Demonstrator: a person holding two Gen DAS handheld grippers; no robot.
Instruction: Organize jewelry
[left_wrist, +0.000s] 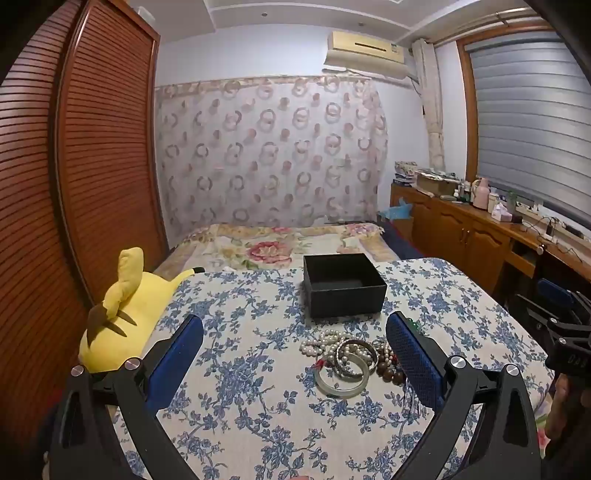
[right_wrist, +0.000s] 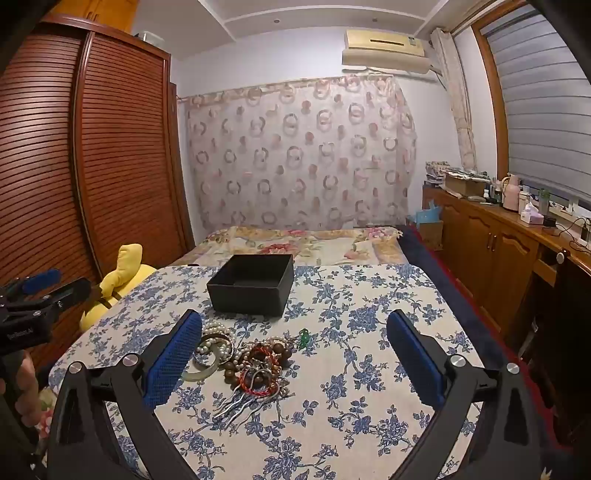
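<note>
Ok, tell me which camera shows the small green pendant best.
The right wrist view. There the green pendant lies in the open on the floral cloth, just right of the jewelry pile. In the left wrist view only a green sliver peeks past the left tool's right finger.

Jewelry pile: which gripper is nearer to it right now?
Roughly equal. The left gripper has the jewelry pile beside its right finger; the right gripper has it beside its left finger.

Blue-floral tablecloth (left_wrist: 258, 406) over a table set across the bed (left_wrist: 266, 243). Directly on it: open black box (left_wrist: 343, 286), heap of bracelets and bead strings (right_wrist: 243, 362) just before it, green bead (right_wrist: 303, 336) beside.
</note>
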